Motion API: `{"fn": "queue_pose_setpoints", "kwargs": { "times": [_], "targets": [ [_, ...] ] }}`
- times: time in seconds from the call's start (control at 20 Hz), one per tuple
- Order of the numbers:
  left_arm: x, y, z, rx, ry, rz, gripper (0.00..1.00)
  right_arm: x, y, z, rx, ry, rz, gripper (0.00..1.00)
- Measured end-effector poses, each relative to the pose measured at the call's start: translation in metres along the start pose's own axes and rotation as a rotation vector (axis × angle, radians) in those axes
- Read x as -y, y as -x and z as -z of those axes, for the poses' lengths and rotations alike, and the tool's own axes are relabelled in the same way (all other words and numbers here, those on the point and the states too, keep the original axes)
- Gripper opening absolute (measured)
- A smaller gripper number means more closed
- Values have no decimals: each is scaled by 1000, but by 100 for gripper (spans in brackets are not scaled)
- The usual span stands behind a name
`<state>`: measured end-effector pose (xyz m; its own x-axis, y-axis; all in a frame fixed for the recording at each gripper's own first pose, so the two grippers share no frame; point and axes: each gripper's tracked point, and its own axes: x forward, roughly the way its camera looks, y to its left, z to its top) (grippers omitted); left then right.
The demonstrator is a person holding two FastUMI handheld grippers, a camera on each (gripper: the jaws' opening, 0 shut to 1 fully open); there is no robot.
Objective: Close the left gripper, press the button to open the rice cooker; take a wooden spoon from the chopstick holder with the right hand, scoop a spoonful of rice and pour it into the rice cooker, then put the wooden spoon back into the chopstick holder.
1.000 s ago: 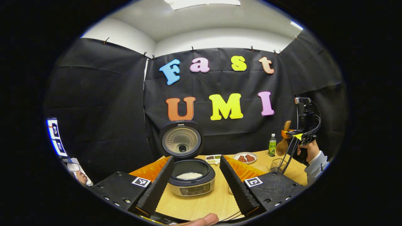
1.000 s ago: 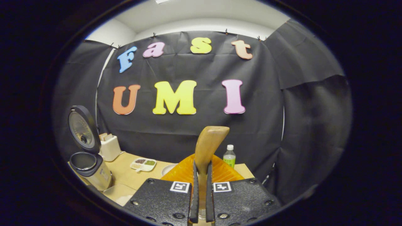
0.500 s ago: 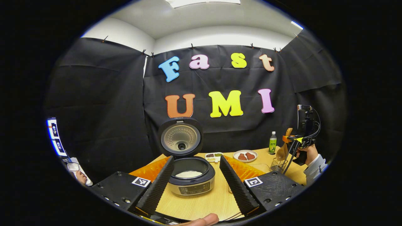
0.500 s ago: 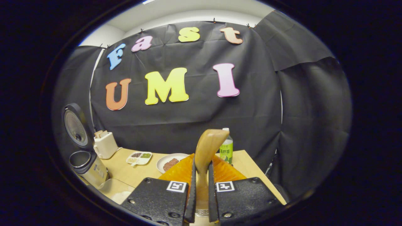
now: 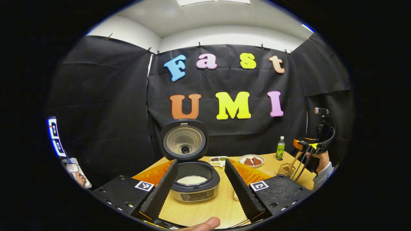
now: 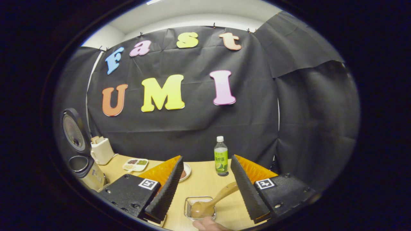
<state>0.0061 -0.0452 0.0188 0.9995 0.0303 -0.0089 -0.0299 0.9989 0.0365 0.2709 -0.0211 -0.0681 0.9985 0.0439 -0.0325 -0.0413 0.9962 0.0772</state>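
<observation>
Wooden table (image 6: 205,183) first: on it we see the wire chopstick holder (image 6: 199,208), with the wooden spoon (image 6: 212,200) inside, bowl down, handle leaning up-right. Our right gripper (image 6: 207,189) hangs spread wide just above it. Our left gripper (image 5: 200,184) is spread too.

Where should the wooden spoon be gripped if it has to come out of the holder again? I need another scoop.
Grip the wooden spoon by its handle, which leans up and to the right out of the wire holder. Its bowl sits down inside, so come from above with the open right gripper and close across the handle.
</observation>
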Motion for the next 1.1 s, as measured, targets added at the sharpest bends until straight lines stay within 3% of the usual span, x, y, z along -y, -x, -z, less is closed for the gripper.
{"fn": "queue_pose_setpoints", "kwargs": {
  "times": [0.05, 0.1, 0.3, 0.5, 0.6, 0.8, 0.95, 1.1],
  "targets": [
    [-1, -3, -2, 0, 10, 12, 93, -2, 9, -6, 16, -13, -15, 96],
    [-5, -10, -7, 7, 18, 12, 93, -2, 18, -8, 19, -19, -20, 100],
    [-25, -34, -42, 59, 34, -48, 93, -2, 64, -25, 54, -41, -46, 100],
    [-36, -53, -76, 84, -9, -69, 94, 9, 110, -23, 48, -32, -33, 100],
    [-36, -67, -95, 112, -30, -45, 94, 13, 134, -23, 45, -31, -18, 99],
    [-55, -111, -130, 195, -12, -38, 94, 8, 177, -23, 63, -19, -79, 100],
    [-82, -134, -151, 242, -16, -108, 95, 15, 197, -25, 86, 15, -88, 100],
    [-82, -157, -164, 268, 32, -100, 94, 27, 206, -29, 112, 35, -74, 99]
  ]
}}
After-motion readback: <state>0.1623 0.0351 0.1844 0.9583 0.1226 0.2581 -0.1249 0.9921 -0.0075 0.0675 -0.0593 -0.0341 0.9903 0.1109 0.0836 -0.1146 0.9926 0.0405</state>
